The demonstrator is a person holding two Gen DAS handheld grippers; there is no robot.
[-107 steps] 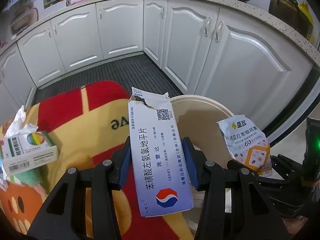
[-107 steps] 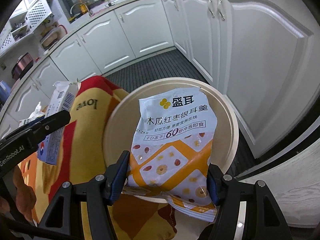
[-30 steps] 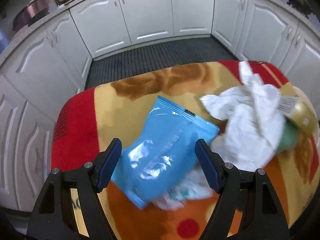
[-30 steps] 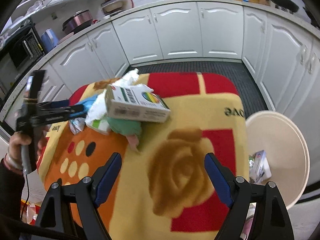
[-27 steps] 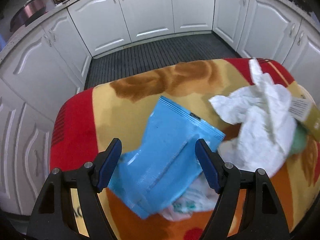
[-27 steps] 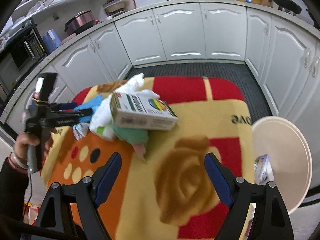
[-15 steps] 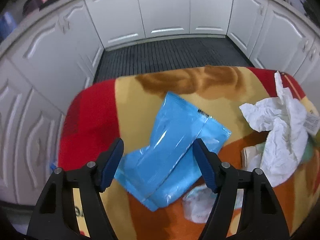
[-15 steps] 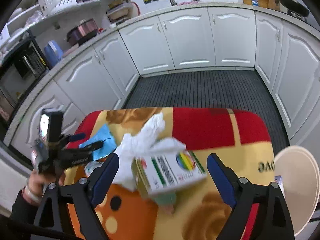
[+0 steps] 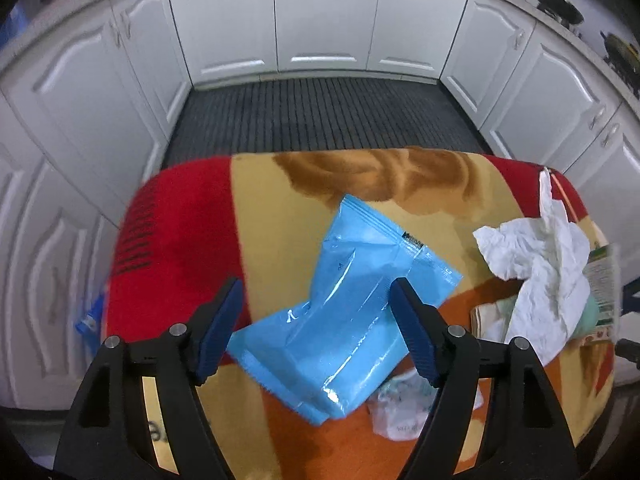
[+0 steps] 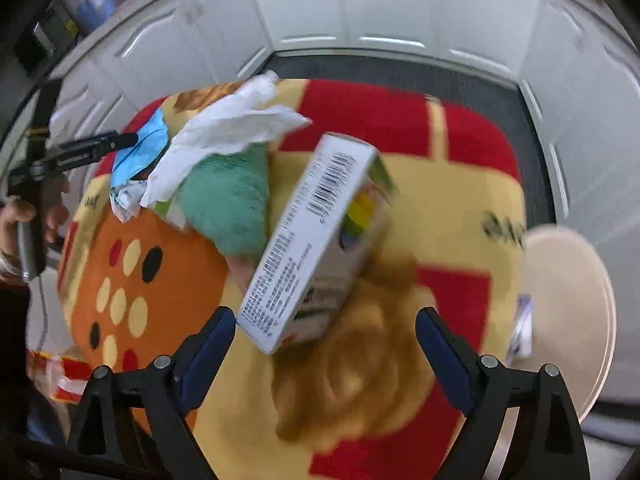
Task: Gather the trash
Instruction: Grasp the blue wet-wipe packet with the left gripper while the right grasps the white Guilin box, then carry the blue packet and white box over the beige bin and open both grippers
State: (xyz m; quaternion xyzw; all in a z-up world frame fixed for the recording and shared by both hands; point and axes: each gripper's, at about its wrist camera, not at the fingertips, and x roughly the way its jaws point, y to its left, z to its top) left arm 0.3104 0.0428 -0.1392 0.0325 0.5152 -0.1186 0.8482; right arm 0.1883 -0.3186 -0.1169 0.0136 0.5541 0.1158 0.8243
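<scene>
A blue plastic packet (image 9: 344, 316) lies on the patterned cloth of the table (image 9: 180, 240). My left gripper (image 9: 316, 328) is open just over it, one blue finger at each side. A crumpled white tissue (image 9: 536, 264) lies to its right. In the right wrist view my right gripper (image 10: 324, 344) is open just short of a white medicine box (image 10: 320, 236) that lies on a green cloth (image 10: 236, 204) and tissue (image 10: 224, 136). The beige trash bin (image 10: 572, 300) stands at the table's right edge with trash inside.
White kitchen cabinets (image 9: 320, 16) ring a dark ribbed floor mat (image 9: 320, 116). A small clear wrapper (image 9: 400, 408) lies under the blue packet. The hand holding the left gripper (image 10: 24, 216) shows at the table's left edge.
Both grippers dropped their first items in the bin and came back open. The left one has closed in on the blue packet. The right one has dropped toward the medicine box.
</scene>
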